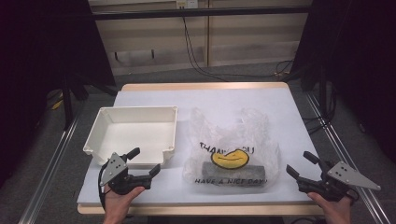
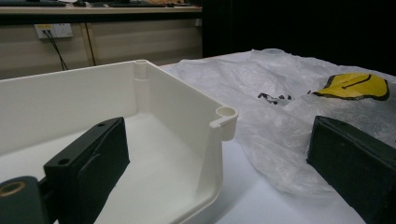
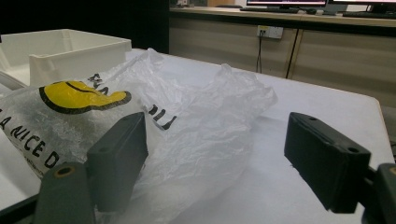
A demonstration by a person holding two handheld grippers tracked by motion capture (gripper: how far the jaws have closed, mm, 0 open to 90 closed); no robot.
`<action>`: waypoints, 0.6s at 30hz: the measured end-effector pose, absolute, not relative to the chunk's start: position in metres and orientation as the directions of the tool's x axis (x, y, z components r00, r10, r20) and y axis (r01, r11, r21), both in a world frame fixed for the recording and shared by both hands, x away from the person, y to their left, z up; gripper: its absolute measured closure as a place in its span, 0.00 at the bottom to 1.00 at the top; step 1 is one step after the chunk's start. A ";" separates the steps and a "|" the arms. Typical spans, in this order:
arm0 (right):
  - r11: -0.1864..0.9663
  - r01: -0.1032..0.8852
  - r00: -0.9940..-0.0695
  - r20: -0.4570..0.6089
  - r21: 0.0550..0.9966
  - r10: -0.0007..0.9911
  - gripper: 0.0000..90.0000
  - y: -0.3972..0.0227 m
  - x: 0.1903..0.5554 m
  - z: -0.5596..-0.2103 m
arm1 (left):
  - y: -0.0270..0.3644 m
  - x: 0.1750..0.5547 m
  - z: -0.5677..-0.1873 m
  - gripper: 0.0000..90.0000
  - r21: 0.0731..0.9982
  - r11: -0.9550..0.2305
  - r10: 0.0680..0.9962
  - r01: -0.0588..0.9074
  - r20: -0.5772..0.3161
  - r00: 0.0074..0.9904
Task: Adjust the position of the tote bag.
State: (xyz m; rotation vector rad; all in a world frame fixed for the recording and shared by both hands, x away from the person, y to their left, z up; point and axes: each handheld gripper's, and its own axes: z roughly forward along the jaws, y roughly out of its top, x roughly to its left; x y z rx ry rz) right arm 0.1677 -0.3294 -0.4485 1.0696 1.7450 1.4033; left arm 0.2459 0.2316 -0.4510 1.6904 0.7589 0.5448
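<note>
Crinkled clear plastic bag point(image 1: 232, 144) — yellow smiley, black lettering, grey block point(image 1: 233, 169) inside

Clear bag point(image 1: 232, 144) printed with yellow smiley, black lettering; white tray point(image 1: 133, 114).

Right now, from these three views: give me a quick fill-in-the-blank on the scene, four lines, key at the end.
1. The clear plastic bag carries a yellow ____ face.
2. Through the bag, a dark grey block lies ____ it.
3. The white tray sits to the ____ of the bag in the high view.
4. The left gripper and the right gripper both have their jaws ____, with nothing between them.

Missing words: smiley; inside; left; open
</note>
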 end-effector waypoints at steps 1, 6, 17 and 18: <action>0.092 0.198 -0.461 0.010 0.976 0.887 0.24 -0.329 0.168 -0.448 | 0.231 0.245 -0.451 0.06 0.965 -0.173 0.736 0.198 -0.007 0.677; 0.093 0.207 -0.470 0.016 0.974 0.883 0.28 -0.329 0.170 -0.447 | 0.228 0.246 -0.451 0.09 0.957 -0.201 0.722 0.210 -0.001 0.692; 0.097 0.280 -0.516 0.064 0.955 0.854 0.44 -0.325 0.182 -0.442 | 0.222 0.250 -0.452 0.13 0.950 -0.210 0.708 0.231 -0.015 0.707; 0.100 0.285 -0.521 0.066 0.953 0.851 0.45 -0.325 0.185 -0.440 | 0.222 0.250 -0.452 0.13 0.950 -0.207 0.705 0.234 -0.021 0.709</action>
